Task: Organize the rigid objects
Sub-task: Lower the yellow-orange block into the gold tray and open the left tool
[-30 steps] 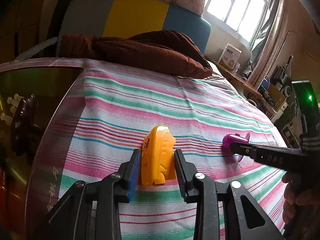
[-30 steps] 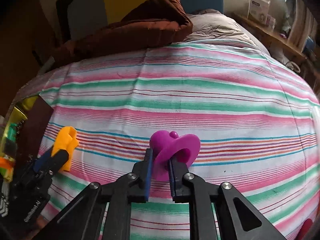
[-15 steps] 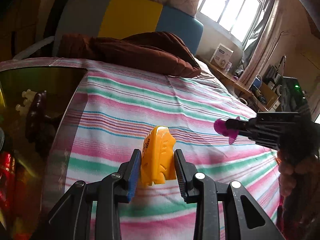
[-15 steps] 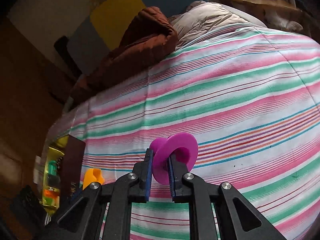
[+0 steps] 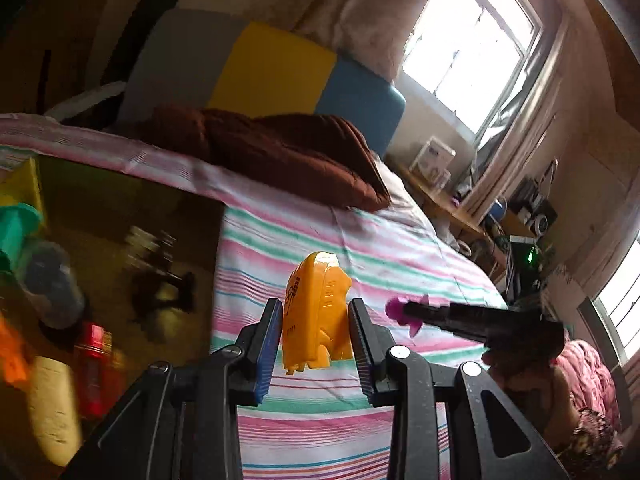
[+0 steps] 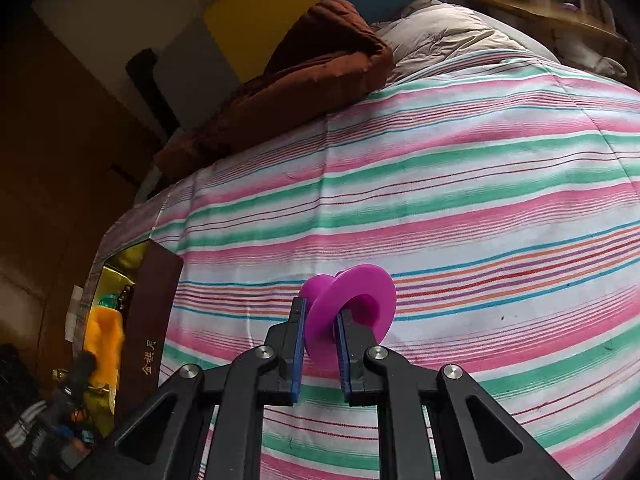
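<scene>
The left gripper (image 5: 314, 342) is clamped on an orange plastic toy piece (image 5: 316, 316), held in the air just past the near edge of the open box (image 5: 132, 208) — the box's dark wall (image 6: 150, 320) lies along the bed's left side. The right gripper (image 6: 320, 334) pinches a magenta plastic ring piece (image 6: 352, 300) by its rim, above the striped sheet (image 6: 460, 184). Wide bare sheet lies ahead and to the right; a brown blanket (image 6: 304, 80) bounds the far end.
</scene>
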Action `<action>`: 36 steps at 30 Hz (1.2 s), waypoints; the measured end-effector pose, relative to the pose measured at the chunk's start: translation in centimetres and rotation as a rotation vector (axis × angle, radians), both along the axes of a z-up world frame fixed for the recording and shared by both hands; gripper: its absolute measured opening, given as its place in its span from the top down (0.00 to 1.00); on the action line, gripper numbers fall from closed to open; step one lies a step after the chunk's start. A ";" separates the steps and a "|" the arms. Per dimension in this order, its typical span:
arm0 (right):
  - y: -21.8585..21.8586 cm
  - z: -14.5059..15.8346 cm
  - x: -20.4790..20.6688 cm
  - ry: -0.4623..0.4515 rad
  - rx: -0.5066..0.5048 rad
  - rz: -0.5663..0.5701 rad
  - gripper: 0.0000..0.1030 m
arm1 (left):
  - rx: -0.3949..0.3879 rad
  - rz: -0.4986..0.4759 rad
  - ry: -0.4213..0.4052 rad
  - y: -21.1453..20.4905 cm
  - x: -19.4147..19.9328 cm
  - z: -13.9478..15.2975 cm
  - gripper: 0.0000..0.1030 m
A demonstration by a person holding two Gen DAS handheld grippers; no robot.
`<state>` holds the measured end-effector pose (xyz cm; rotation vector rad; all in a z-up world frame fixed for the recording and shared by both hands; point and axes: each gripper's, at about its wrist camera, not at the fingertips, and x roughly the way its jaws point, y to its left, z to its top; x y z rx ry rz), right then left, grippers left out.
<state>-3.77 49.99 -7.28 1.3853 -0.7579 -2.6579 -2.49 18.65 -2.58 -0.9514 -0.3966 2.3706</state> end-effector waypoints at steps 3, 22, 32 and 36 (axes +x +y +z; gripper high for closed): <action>0.0 0.0 0.1 0.011 -0.017 0.004 0.86 | 0.011 0.035 -0.005 -2.3 -0.5 0.7 0.67; -5.2 0.6 0.6 0.077 -0.051 0.156 0.86 | -0.088 0.244 -0.239 -13.8 -11.8 -0.3 0.67; -5.4 0.0 0.2 0.067 -0.044 0.163 0.86 | -0.152 0.262 -0.376 -14.5 -15.3 -3.4 0.67; -5.6 0.3 0.2 0.077 -0.037 0.172 0.86 | -0.170 0.294 -0.395 -14.5 -16.0 -3.6 0.62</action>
